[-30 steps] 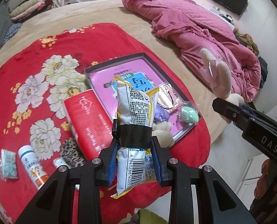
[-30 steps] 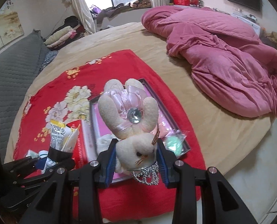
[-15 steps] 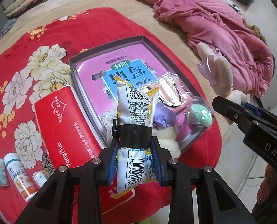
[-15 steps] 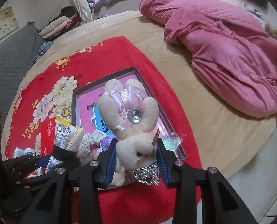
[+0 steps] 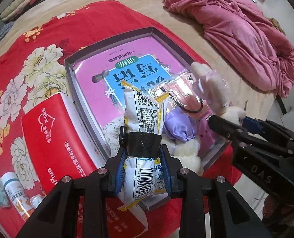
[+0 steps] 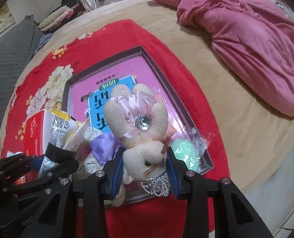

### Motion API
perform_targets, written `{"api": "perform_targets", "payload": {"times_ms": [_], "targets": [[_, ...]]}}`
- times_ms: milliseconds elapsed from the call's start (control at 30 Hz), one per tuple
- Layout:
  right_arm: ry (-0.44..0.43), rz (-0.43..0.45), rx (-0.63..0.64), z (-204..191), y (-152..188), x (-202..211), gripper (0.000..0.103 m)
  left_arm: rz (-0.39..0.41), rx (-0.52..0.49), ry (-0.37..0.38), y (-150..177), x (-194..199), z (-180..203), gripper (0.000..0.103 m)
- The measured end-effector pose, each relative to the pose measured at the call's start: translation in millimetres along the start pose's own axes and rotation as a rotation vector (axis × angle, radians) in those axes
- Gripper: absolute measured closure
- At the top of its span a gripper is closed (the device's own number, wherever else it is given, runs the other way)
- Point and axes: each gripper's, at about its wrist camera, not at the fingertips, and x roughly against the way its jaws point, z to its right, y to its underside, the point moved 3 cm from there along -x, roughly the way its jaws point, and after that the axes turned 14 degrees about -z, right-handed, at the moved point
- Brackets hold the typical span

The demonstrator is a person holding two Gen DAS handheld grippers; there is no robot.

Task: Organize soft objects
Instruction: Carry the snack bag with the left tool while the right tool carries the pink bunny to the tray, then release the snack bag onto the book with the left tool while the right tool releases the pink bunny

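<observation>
My left gripper [image 5: 144, 156] is shut on a white and yellow snack packet [image 5: 142, 117], held upright above the near end of a shallow grey box [image 5: 71, 83] lined with a pink book. My right gripper [image 6: 145, 165] is shut on a cream plush rabbit [image 6: 139, 119] with a pink bow and a gem, above the same box [image 6: 156, 63]. In the left wrist view the rabbit [image 5: 212, 87] and the right gripper's fingers [image 5: 226, 127] show at the right. In the box lie a purple satin bundle [image 5: 178, 125], a white plush [image 5: 186, 154], a wrapped pink item [image 5: 184, 93] and a wrapped green sponge [image 6: 184, 152].
The box sits on a red flowered blanket [image 5: 37, 49] over a beige bed [image 6: 236, 99]. A red tissue pack [image 5: 49, 138] lies left of the box, with a white bottle [image 5: 14, 194] and small packets beyond. A pink quilt [image 6: 246, 39] is heaped at the far right.
Both grippers have sunk towards the box with their loads still held. The box and its contents now look larger and closer in both views.
</observation>
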Motion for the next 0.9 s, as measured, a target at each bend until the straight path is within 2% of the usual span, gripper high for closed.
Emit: {"api": "perform_targets", "payload": {"times_ms": [267,467,667,900], "targets": [[-0.01,-0.049,0.001,-0.6,1.1,-19.8,0.062,-0.019,-0.005,0.0,-1.9,-9.7,2.0,0.069],[-0.003,-0.046,0.025,-4.2,-0.7,-19.9,0.062,-0.027,-0.006,0.0,-3.2,-13.3,3.9,0.069],[0.068,-0.007,0.096,-16.2,-0.7,-10.3,0.059,-0.04,-0.003,0.004,-3.9,-15.2,4.3,0.069],[0.08,0.039,0.08,-4.7,4.1,15.0,0.057,-0.052,-0.004,0.018,-7.0,-15.3,5.3,0.069]]}}
